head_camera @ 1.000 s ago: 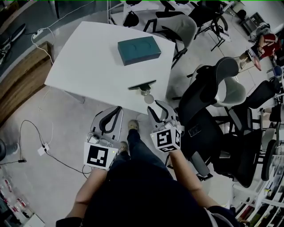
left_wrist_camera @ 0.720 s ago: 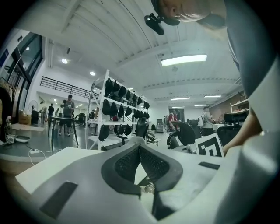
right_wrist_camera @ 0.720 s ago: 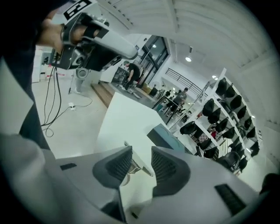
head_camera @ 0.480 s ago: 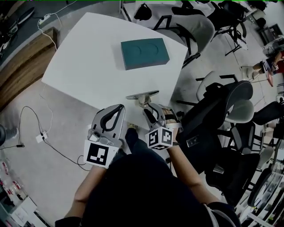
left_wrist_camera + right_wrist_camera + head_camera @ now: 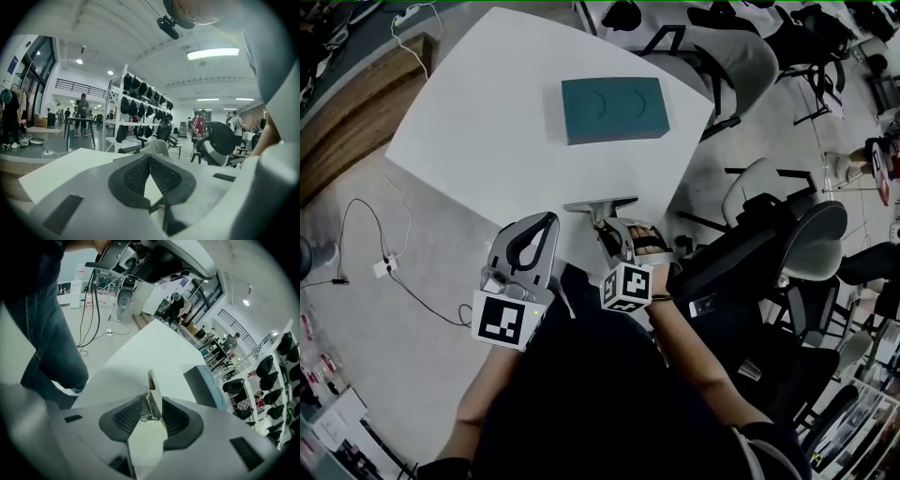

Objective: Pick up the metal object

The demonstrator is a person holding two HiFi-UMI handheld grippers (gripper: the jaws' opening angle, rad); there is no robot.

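Note:
A flat metal object with a bar-shaped top [image 5: 600, 203] lies at the near edge of the white table [image 5: 487, 141]. My right gripper [image 5: 616, 231] is shut on its lower end. In the right gripper view the shiny metal piece [image 5: 152, 392] stands upright between the dark pads of the right gripper [image 5: 152, 405], and both pads press on it. To the left of it, my left gripper [image 5: 544, 223] hovers over the table's near edge, shut with nothing in it. In the left gripper view, the left gripper [image 5: 150, 157] has its fingertips touching.
A teal box [image 5: 614, 109] lies on the table's far right part, also seen beyond the metal piece [image 5: 206, 383]. Black and grey office chairs [image 5: 769, 234] crowd the right side. Cables [image 5: 366, 253] trail on the floor at left, beside a wooden cabinet [image 5: 356, 103].
My right gripper has moved up from below the table edge to the metal object and now holds it. The left gripper has risen toward the table edge.

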